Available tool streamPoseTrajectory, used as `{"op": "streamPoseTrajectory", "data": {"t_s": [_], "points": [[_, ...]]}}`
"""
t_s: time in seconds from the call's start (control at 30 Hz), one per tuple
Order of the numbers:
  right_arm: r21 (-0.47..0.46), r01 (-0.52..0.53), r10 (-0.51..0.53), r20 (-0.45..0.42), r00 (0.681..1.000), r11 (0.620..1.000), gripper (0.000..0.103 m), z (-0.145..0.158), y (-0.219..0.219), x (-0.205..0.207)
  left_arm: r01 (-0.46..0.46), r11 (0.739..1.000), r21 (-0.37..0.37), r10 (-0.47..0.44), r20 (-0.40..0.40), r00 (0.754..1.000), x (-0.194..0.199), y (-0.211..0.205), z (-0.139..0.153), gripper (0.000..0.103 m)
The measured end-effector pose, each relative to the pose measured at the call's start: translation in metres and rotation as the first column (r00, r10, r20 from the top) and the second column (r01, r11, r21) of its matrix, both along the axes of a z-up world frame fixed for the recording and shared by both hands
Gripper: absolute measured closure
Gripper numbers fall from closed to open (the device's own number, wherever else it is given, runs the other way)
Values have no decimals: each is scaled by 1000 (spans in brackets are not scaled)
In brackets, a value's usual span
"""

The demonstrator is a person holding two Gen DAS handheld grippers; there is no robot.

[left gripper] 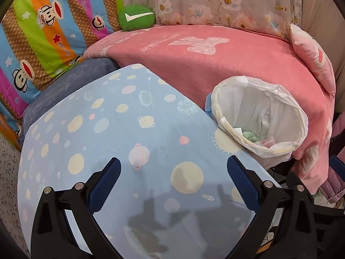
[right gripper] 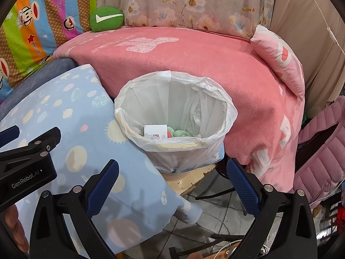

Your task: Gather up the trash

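A trash bin (right gripper: 174,116) lined with a white plastic bag stands beside the table, and the left wrist view shows the bin (left gripper: 261,116) at right. Inside lie a white paper slip (right gripper: 155,131), green wads (right gripper: 181,133) and pink scraps (left gripper: 267,142). My right gripper (right gripper: 172,172) hangs open just in front of and above the bin, nothing between its blue fingers (right gripper: 103,185). Open and empty too, my left gripper (left gripper: 173,172) hovers over the blue planet-print tablecloth (left gripper: 107,129). The right wrist view shows the left gripper's body (right gripper: 28,164) at left.
A pink blanket (right gripper: 194,64) covers the sofa behind the bin, with a pink cushion (right gripper: 280,58), a green cushion (right gripper: 106,20) and striped monkey-print bedding (left gripper: 43,32). A pink quilted jacket (right gripper: 319,151) hangs at right. Cables and chair legs lie on the tiled floor (right gripper: 215,222).
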State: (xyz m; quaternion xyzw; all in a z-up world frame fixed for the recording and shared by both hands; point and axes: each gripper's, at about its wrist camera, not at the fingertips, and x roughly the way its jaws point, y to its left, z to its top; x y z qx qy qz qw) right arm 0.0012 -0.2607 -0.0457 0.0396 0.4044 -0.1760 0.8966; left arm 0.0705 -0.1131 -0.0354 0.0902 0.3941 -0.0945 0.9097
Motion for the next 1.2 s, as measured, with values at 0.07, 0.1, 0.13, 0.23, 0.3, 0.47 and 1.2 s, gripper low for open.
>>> {"op": "streamPoseTrajectory", "data": {"t_s": [0.07,0.1,0.13,0.23,0.3,0.47,1.2], "points": [[0,1,-1,0,1000,1000,7,-1,0,0,1,1000,1,-1,-3,1000,0,0,0,9],[0,1,-1,0,1000,1000,7,-1,0,0,3,1000,1,-3,-3,1000,0,0,0,9],[-2,2,-2,0,1000,1000,7,-1,0,0,4,1000,2,-4,-3,1000,0,-1,0,9],[-1,3,-3,0,1000,1000,7,-1,-1,0,7,1000,3,-7,-2,1000,-2,-1,-1,9],[-1,1,-1,0,1000,1000,7,-1,-1,0,7,1000,4,-7,-1,1000,-2,-2,-1,9],[-2,6,-6,4,1000,1000,7,-1,-3,-1,8,1000,7,-8,4,1000,-2,-2,-2,9],[0,24,-24,7,1000,1000,7,-2,-6,-5,27,1000,15,-27,-6,1000,-1,-4,-5,9]]}}
